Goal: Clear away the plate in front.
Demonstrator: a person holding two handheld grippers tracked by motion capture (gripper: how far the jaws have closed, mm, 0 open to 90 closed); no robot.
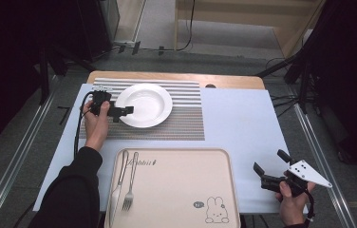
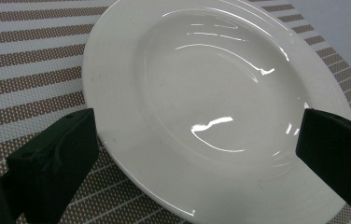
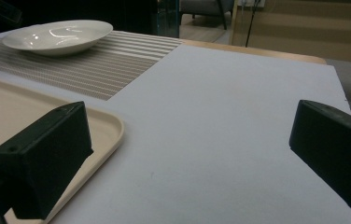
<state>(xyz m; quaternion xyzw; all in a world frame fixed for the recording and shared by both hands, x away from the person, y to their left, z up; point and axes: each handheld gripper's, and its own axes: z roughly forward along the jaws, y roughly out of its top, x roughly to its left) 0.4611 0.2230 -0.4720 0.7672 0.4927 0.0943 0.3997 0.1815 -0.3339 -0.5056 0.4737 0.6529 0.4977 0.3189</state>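
High view: the white plate rests on the striped placemat at the far left of the bench. The left gripper is positioned at the plate's left rim, held by the left hand; its jaws are spread apart. The right gripper is held above the near right corner of the bench, well apart from the plate, jaws released. A beige tray lies at the near edge; a knife and a fork lie side by side at its left end.

Left gripper view: the jaws stand wide, one at each side of the plate's near rim, grasping nothing.

Right gripper view: the jaws are released over bare bench surface. The tray corner lies near the left jaw. The plate sits on the placemat at far left.
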